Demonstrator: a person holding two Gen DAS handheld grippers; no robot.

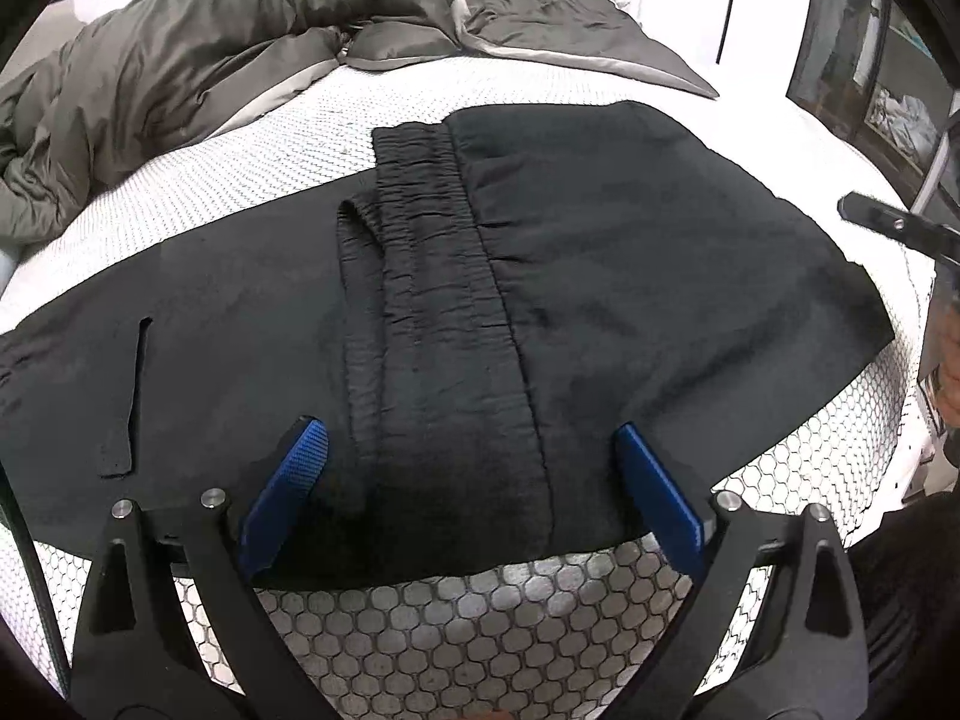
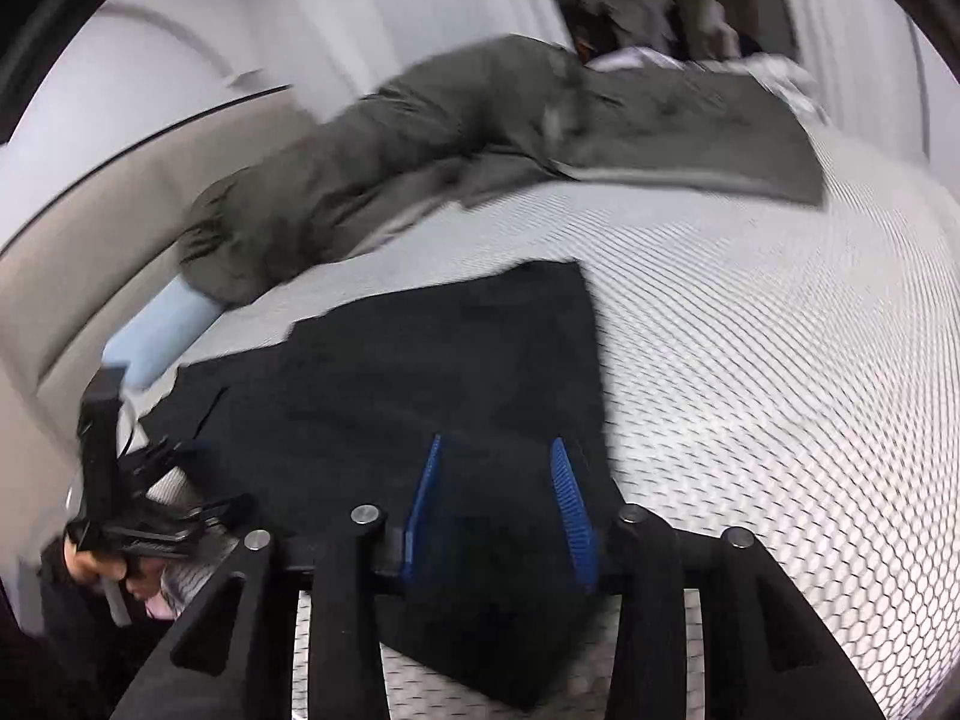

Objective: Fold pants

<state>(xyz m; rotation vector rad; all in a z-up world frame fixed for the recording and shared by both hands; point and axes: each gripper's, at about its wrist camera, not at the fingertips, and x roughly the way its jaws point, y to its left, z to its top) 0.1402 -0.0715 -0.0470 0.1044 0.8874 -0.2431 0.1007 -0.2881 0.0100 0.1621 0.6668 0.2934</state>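
The black pants (image 1: 540, 276) lie folded on the white honeycomb-patterned mattress (image 1: 480, 618), with the elastic waistband (image 1: 438, 252) running down the middle on top. My left gripper (image 1: 471, 450) is open, its blue fingers (image 1: 288, 492) straddling the near edge of the pants without closing on them. In the blurred right wrist view the pants (image 2: 432, 360) spread to the left. My right gripper (image 2: 498, 450) has its blue fingers (image 2: 570, 504) partly apart, with a fold of black fabric between them. The left gripper also shows there (image 2: 132, 480) at the left.
A crumpled grey-green duvet (image 1: 180, 54) lies at the back of the bed, also in the right wrist view (image 2: 480, 138). A light blue pillow (image 2: 156, 336) sits by the headboard. A dark cabinet (image 1: 870, 60) stands at the right.
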